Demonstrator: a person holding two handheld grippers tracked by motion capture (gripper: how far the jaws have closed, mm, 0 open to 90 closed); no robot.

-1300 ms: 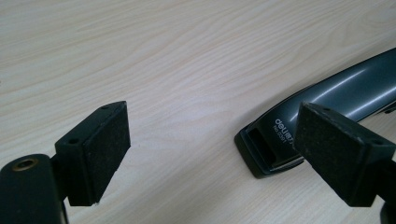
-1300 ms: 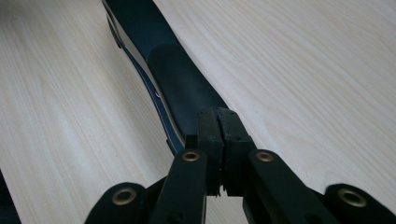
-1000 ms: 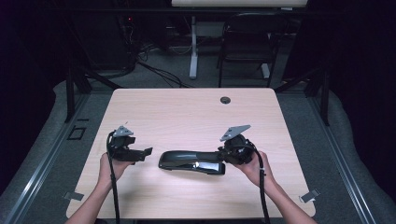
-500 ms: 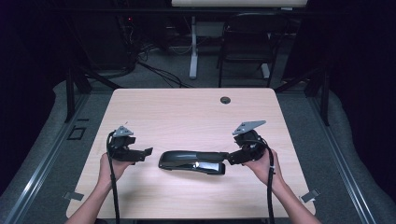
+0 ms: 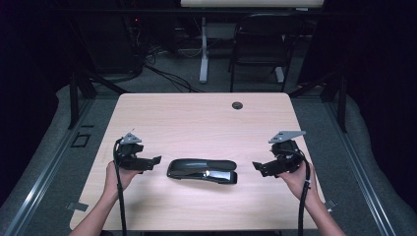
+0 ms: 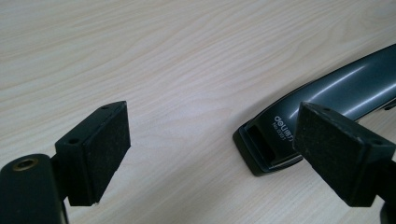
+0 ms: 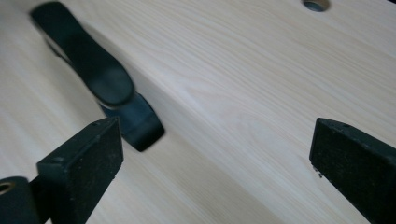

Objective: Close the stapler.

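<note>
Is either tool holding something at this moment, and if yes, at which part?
Nothing is held. The stapler lies free on the table between the left tool and the right tool; both stand open, the right one having just opened.

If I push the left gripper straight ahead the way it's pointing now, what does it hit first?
Most likely the near end of the black stapler. The left gripper points at it with open jaws over bare table; depth is hard to judge.

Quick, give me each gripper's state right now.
Left gripper: open, holding nothing, just short of the stapler.
Right gripper: open, jaws have just been opening, nothing between them, clear of the stapler.
</note>
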